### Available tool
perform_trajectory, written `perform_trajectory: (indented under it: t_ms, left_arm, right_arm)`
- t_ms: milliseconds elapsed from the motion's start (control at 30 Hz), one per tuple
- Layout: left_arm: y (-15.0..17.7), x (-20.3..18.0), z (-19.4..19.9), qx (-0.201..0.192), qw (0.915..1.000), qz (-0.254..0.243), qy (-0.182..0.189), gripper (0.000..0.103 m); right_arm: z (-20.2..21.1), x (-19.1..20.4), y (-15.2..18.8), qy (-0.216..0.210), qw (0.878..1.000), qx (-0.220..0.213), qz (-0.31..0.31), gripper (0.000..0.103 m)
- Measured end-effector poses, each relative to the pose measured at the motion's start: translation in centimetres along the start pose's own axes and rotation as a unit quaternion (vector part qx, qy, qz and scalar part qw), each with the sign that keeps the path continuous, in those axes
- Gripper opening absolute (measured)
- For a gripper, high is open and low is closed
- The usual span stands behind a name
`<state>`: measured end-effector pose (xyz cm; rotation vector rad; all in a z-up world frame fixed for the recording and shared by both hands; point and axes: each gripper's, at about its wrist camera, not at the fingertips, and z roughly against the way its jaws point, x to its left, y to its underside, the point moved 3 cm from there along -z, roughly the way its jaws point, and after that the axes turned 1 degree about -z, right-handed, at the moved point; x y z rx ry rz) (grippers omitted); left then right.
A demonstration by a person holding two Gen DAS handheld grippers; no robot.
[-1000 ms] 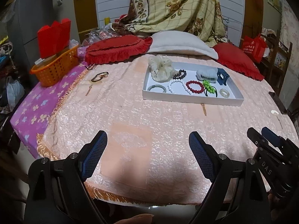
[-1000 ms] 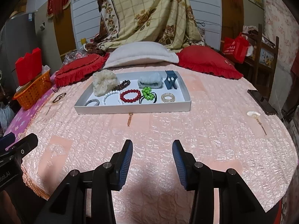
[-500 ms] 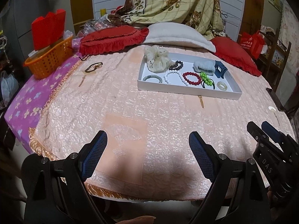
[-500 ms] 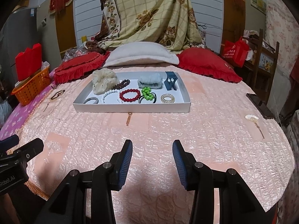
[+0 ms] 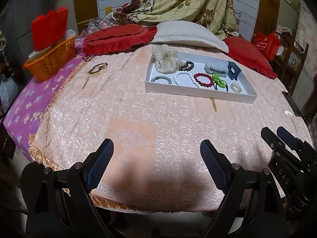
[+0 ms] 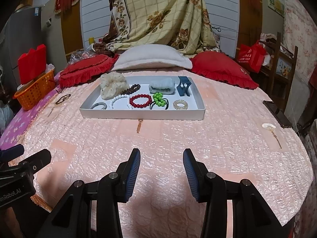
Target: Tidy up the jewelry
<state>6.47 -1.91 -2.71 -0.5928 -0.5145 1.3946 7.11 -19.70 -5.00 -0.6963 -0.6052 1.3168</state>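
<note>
A white tray [image 6: 142,116] [image 5: 198,93] lies on the pink bedspread, holding a cream scrunchie [image 6: 112,86], white [image 6: 118,100], red [image 6: 140,100] and dark bead bracelets, a green bead tie [image 6: 158,99], a blue claw clip [image 6: 183,86] and a pale rolled band [image 6: 162,85]. Loose on the spread: a dark bracelet [image 5: 98,68] at far left, a gold pin [image 6: 139,126] before the tray, a shell hairpin [image 6: 269,128] at right. My left gripper [image 5: 156,164] is open and empty at the near edge. My right gripper [image 6: 161,167] is open and empty too.
An orange basket [image 5: 47,60] with red boxes stands at the far left on a purple sheet. Red cushions [image 6: 220,67] and a white pillow [image 6: 152,58] line the back. A dark phone-like slab [image 6: 276,113] lies at the right edge.
Both grippers have drawn back and risen slightly, so the tray looks a little farther off. Neither gripper's opening has changed.
</note>
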Motion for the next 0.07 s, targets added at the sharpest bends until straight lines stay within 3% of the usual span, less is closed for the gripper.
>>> perform_trajectory:
  t_ms: [67]
  left_arm:
    - [0.03,-0.03,0.04,-0.001,1.0000,0.000,-0.001,0.089]
  right_arm:
    - [-0.16,0.10,0.04,-0.002,1.000,0.003,0.001,0.043]
